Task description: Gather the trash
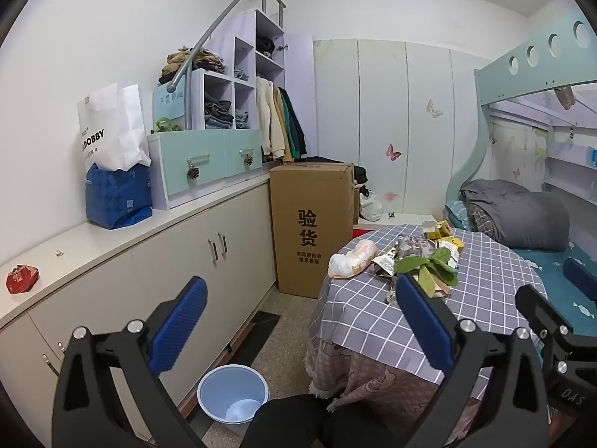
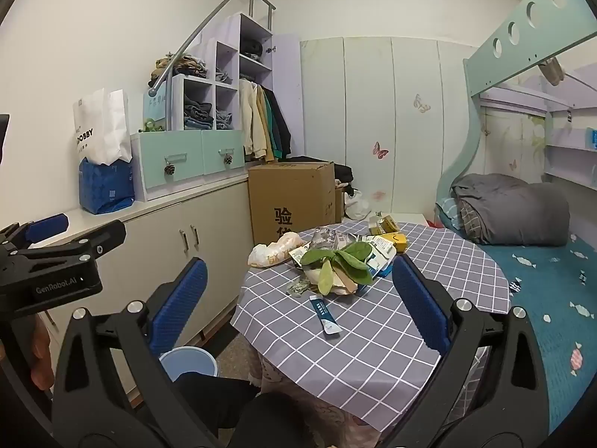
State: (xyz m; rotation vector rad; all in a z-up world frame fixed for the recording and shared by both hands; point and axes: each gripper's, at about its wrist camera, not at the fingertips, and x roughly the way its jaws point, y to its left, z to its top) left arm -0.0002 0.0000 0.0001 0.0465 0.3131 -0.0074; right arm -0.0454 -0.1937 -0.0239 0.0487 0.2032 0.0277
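White walls, a low cabinet counter with stepped cubby shelves along the left wall, butterfly-stickered wardrobe doors behind, bunk bed right.

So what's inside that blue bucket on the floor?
The blue bucket looks empty in the left wrist view: only bare bottom shows. A dark knee covers its near rim, so that edge stays hidden.

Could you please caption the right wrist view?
Open right gripper faces littered checked table; blue bin below left.

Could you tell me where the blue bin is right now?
The blue bin stands on the floor, low in both views, between the cabinet and the checked-cloth table.
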